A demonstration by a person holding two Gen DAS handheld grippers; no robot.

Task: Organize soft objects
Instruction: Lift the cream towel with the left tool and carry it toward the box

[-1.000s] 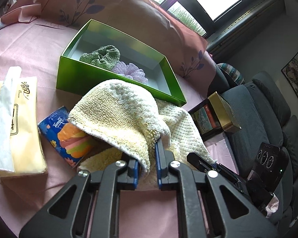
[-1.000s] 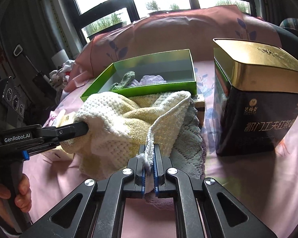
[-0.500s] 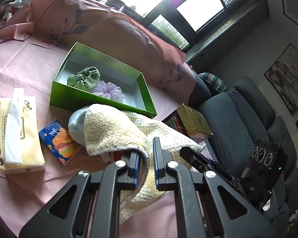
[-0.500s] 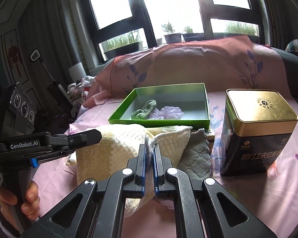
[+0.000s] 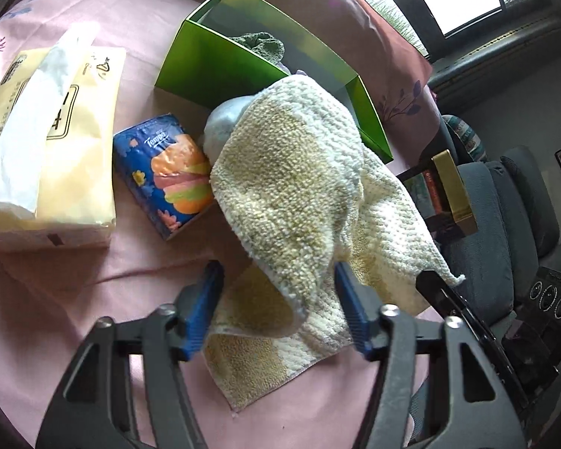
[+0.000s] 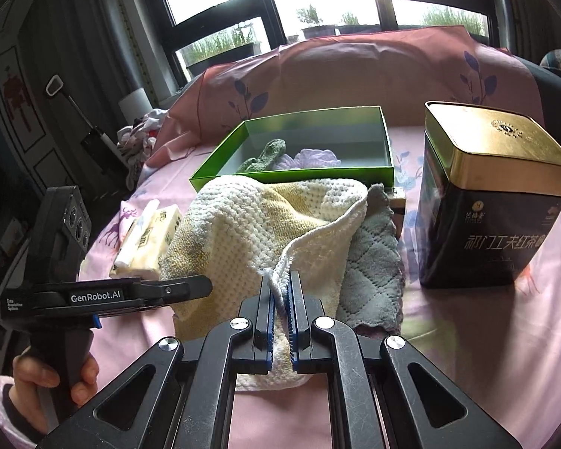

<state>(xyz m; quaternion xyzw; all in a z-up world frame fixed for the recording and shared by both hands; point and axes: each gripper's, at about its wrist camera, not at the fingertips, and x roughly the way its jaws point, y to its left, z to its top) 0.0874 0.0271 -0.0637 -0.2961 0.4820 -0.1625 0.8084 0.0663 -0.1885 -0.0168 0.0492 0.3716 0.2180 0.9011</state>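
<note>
My left gripper has just been opening: a second ago its blue pads were pinched on a fold of the cream towel, and now they stand wide apart with the towel's near fold lying loose between them, pressed by neither pad. The fold I had lifted has dropped back, so the towel lies heaped on the pink-covered table, its far edge against the green box and its left side touching the blue tissue pack. My right gripper is as it was, clamped tight on the towel's white corner hem. A grey quilted cloth shows beneath the towel on its right side.

The green box is open-topped and holds a dark green knitted piece and, just beside it, a pale lilac ruffled piece. The yellow tissue packet, white tissue sticking out of its top, lies left of the blue pack. The dark tin with a gold lid stands closed at the right, apart from the towel.
</note>
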